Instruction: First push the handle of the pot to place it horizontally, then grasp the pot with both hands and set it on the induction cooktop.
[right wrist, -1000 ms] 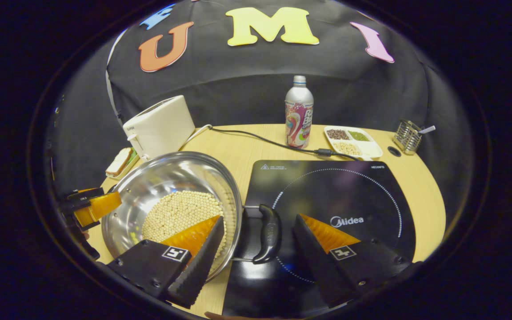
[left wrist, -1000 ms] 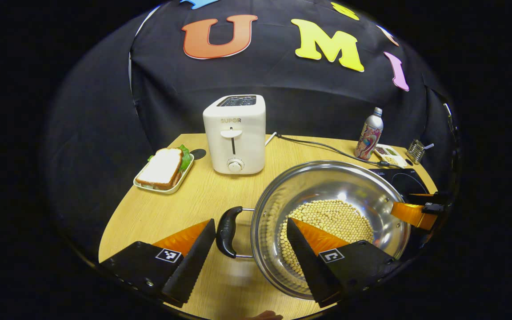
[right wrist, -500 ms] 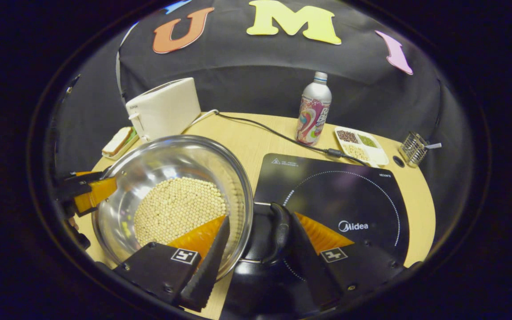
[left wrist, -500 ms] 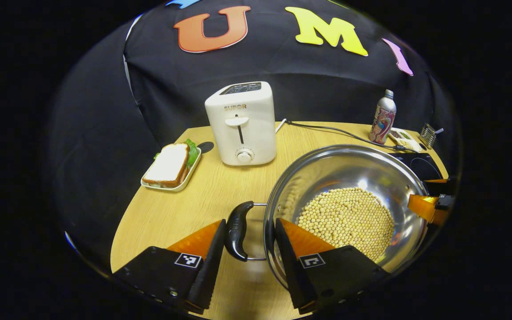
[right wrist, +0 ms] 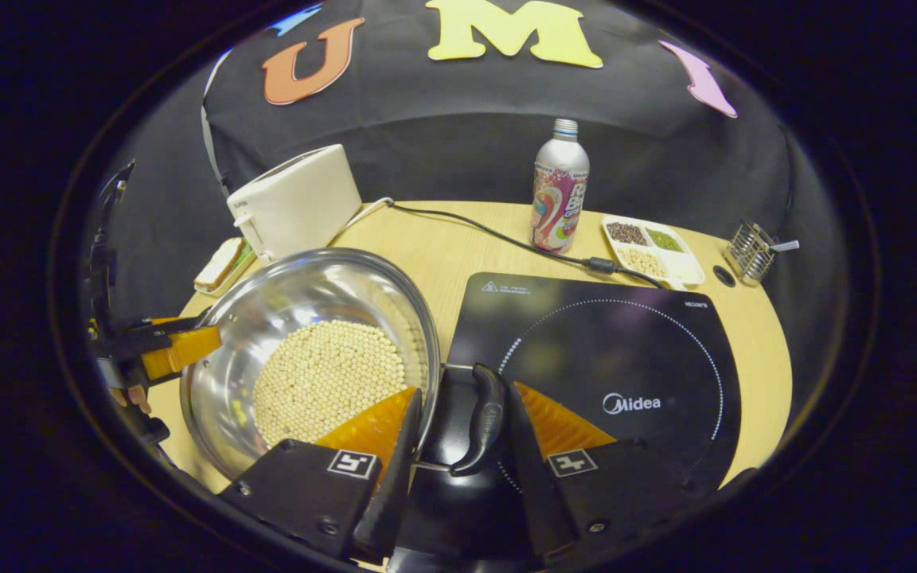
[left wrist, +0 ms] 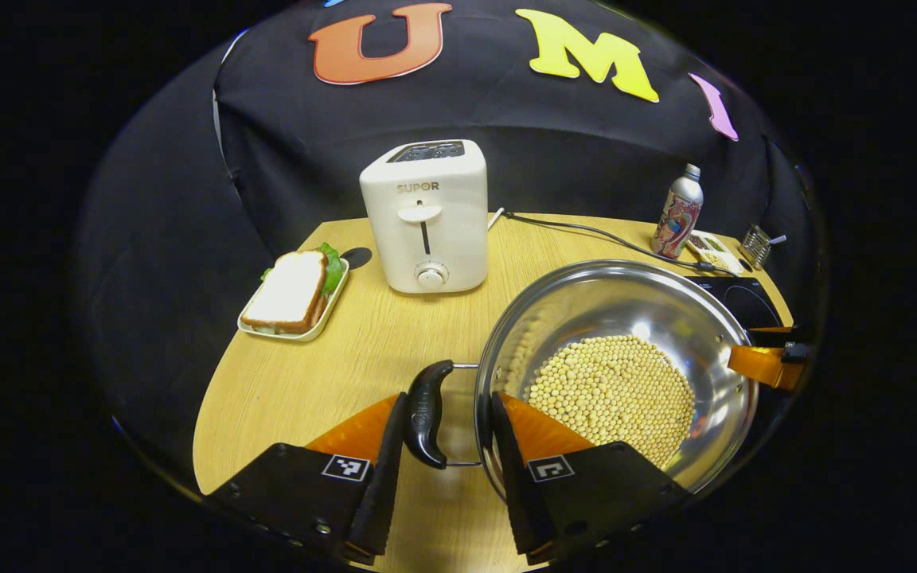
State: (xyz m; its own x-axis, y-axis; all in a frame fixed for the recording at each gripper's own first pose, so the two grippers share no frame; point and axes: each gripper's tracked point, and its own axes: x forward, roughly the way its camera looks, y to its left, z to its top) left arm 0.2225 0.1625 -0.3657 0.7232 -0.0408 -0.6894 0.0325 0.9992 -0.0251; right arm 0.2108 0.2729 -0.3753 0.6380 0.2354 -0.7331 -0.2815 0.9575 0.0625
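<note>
A steel pot (left wrist: 626, 302) holding pale beans (left wrist: 614, 390) stands on the wooden table, left of the black induction cooktop (right wrist: 610, 350). Its two black side handles lie level. In the left gripper view, my left gripper (left wrist: 449, 398) is shut on the left handle (left wrist: 427, 410), one finger outside the handle and the other inside the pot rim. In the right gripper view, my right gripper (right wrist: 464, 390) clamps the right handle (right wrist: 484, 426) the same way, over the cooktop's near edge. Each gripper shows at the pot's far side in the other view: left gripper (right wrist: 176, 350), right gripper (left wrist: 761, 366).
A white toaster (left wrist: 427, 215) and a plate with a sandwich (left wrist: 291, 290) stand at the back left. Behind the cooktop are a bottle (right wrist: 558, 199), a divided dish (right wrist: 653, 251), a wire holder (right wrist: 749, 253) and a black cable (right wrist: 490, 235).
Both grippers stood wide open around the handles a second ago and have closed on them. The pot has shifted only slightly in both views.
</note>
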